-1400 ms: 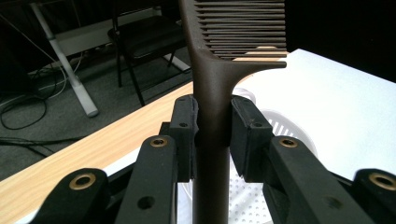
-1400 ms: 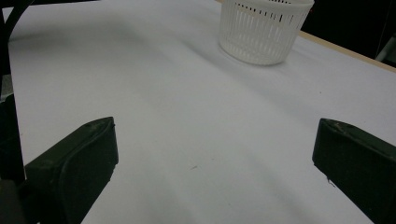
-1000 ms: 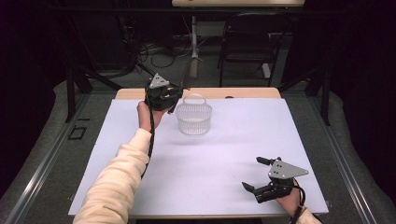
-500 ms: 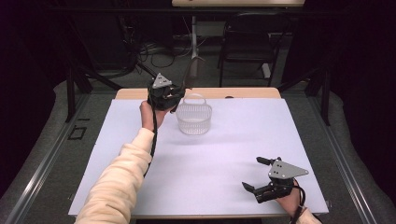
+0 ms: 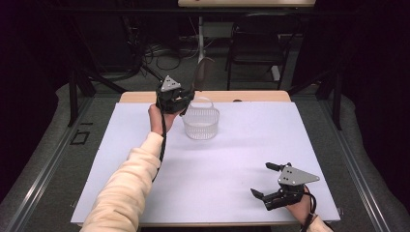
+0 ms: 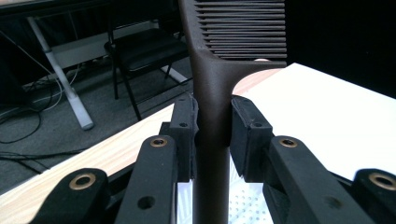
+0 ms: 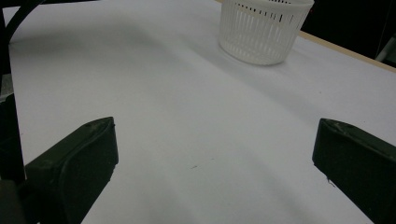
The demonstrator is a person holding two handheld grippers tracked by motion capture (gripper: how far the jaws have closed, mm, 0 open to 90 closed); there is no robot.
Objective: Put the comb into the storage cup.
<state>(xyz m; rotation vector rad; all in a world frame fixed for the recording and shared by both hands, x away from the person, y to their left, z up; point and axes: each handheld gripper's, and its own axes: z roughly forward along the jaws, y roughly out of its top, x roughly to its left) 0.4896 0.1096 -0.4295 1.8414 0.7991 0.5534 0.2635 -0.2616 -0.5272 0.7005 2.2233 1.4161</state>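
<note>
The white table (image 5: 227, 164) spreads under both tools, its wooden far edge just behind the left one. The person's left forearm, in a cream sleeve (image 5: 128, 188), reaches from the near edge far forward across the table and is lifted off the surface, wrist bent so the hand holds its tool upright.

The white basket (image 5: 201, 122) stands just to the right of and slightly below the left gripper (image 5: 186, 99), nearly touching it in the high view; in the left gripper view its perforated floor shows below the jaws. From the right gripper (image 5: 265, 180) the basket is well apart, far ahead and to the left.

The left gripper's jaws are clamped narrow on the handle of a dark brown comb (image 6: 212, 116), both pads pressed against it. The comb stands upright above the jaws, its toothed head (image 5: 204, 72) rising beyond the table's far edge.

The right gripper rests low at the near right corner, hand behind it, jaws spread wide with only bare table between them.
</note>
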